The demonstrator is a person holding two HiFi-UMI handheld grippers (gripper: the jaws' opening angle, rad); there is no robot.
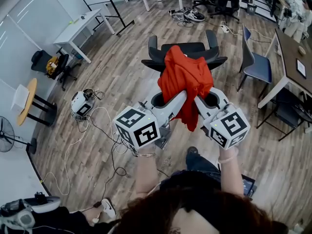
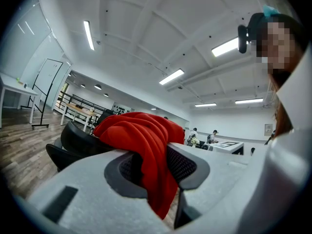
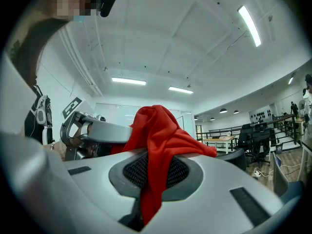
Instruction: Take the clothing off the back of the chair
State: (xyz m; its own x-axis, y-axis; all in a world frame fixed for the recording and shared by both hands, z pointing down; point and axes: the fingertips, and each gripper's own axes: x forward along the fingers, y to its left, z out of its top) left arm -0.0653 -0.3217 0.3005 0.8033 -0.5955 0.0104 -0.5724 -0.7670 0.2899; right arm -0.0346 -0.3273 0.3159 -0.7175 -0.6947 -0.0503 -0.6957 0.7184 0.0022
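A red garment [image 1: 185,79] hangs bunched in the air in front of a black office chair [image 1: 195,52], held from both sides. My left gripper [image 1: 181,94] is shut on a fold of the red cloth [image 2: 151,145], which drapes down between its dark pads. My right gripper [image 1: 199,99] is shut on another fold of the garment [image 3: 156,145], the cloth trailing below its jaws. The garment is lifted off the chair's back; its lower tail dangles between the two grippers. Both grippers point level, side by side.
A blue chair [image 1: 256,65] and a wooden desk [image 1: 292,57] stand at the right. A white table [image 1: 80,28] and a black stool with a yellow bag [image 1: 53,65] are at the left. Cables and a round device [image 1: 82,104] lie on the wooden floor.
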